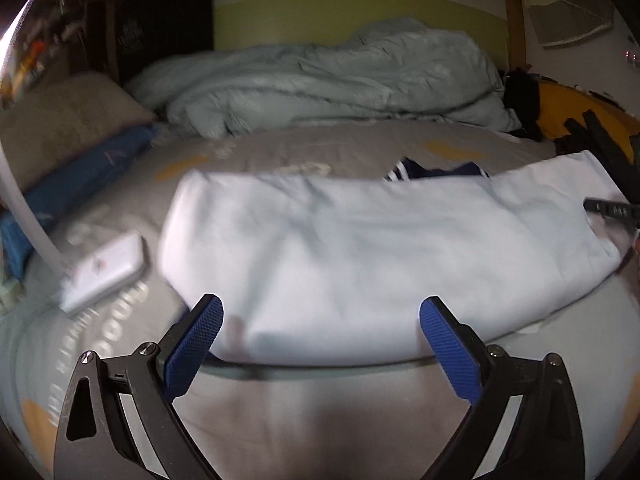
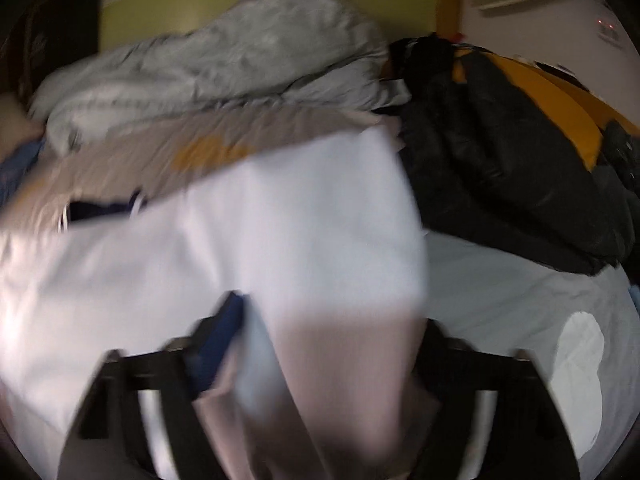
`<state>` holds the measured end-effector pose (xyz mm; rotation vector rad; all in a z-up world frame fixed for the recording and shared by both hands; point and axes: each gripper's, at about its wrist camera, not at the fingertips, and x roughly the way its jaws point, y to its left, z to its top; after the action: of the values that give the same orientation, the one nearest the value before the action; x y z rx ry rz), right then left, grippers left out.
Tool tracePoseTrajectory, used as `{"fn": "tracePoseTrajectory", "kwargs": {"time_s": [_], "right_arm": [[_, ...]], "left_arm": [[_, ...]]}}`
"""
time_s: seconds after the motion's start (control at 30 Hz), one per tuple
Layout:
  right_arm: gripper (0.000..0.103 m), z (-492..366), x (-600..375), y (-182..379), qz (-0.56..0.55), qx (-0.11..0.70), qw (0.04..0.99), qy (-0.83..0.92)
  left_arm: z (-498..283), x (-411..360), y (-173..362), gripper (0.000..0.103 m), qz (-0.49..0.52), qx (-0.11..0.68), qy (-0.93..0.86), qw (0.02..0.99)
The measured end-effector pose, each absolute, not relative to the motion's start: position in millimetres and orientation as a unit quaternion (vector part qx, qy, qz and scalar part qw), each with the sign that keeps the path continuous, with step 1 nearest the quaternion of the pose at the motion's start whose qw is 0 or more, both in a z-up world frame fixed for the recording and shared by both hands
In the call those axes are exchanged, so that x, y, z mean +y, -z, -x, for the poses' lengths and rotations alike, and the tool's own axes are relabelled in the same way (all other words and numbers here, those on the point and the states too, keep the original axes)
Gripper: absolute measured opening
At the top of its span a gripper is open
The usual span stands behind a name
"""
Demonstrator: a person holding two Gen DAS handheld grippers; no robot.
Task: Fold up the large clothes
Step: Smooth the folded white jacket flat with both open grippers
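White garment (image 1: 360, 240) lies folded mid-bed (image 1: 280, 412); left gripper (image 1: 320, 326) gapes at its 6 o'clock edge, empty; right gripper (image 2: 332, 320) has cloth between its jaws, grip unclear.

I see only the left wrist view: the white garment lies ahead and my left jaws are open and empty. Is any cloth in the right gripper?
Observer: Yes. A flap of the garment hangs between the fingers of the right gripper. Blur hides whether they pinch it.
Operator: Are both of its pads showing?
Observer: Only one blue pad. Cloth covers the other.
Operator: What is near that side?
Observer: A black jacket is heaped close beside the garment's edge.
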<state>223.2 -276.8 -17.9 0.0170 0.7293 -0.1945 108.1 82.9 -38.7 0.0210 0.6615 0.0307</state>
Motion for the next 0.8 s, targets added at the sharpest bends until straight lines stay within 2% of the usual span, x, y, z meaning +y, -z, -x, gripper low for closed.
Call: {"fn": "tracePoseTrajectory", "kwargs": {"time_s": [0.1, 0.17, 0.23, 0.27, 0.33, 0.4, 0.43, 0.53, 0.6, 0.8], "right_arm": [[0.051, -198, -279, 2, -0.031, 0.349, 0.934, 0.067], [0.048, -171, -270, -7, -0.034, 0.346, 0.937, 0.032], [0.044, -151, -259, -13, -0.029, 0.332, 0.943, 0.022], [0.04, -133, -255, -19, -0.025, 0.31, 0.95, 0.038], [0.038, -100, -252, -29, -0.024, 0.247, 0.965, 0.084], [0.038, -90, -243, -31, -0.025, 0.239, 0.969, 0.05], [0.037, -96, -237, -26, -0.037, 0.275, 0.961, -0.006], [0.032, -121, -220, 3, -0.079, 0.353, 0.929, -0.083], [0.027, -135, -207, 26, -0.07, 0.395, 0.912, -0.088], [0.025, -166, -191, 50, -0.031, 0.404, 0.912, -0.062]], "left_arm": [[-106, 86, 41, 0.097, 0.016, 0.335, 0.006, 0.942], [-103, 85, 39, 0.088, 0.029, 0.336, 0.018, 0.941], [-100, 85, 35, 0.069, 0.046, 0.329, 0.005, 0.943], [-98, 84, 33, 0.063, 0.053, 0.328, 0.008, 0.943], [-95, 78, 31, 0.044, 0.057, 0.332, 0.029, 0.941], [-95, 67, 31, 0.035, 0.048, 0.337, 0.055, 0.939], [-95, 61, 33, 0.031, 0.042, 0.341, 0.065, 0.937], [-104, 42, 45, 0.025, 0.019, 0.376, 0.07, 0.924], [-112, 37, 56, 0.024, 0.015, 0.397, 0.06, 0.916], [-133, 41, 65, 0.024, 0.032, 0.406, 0.055, 0.912]]}}
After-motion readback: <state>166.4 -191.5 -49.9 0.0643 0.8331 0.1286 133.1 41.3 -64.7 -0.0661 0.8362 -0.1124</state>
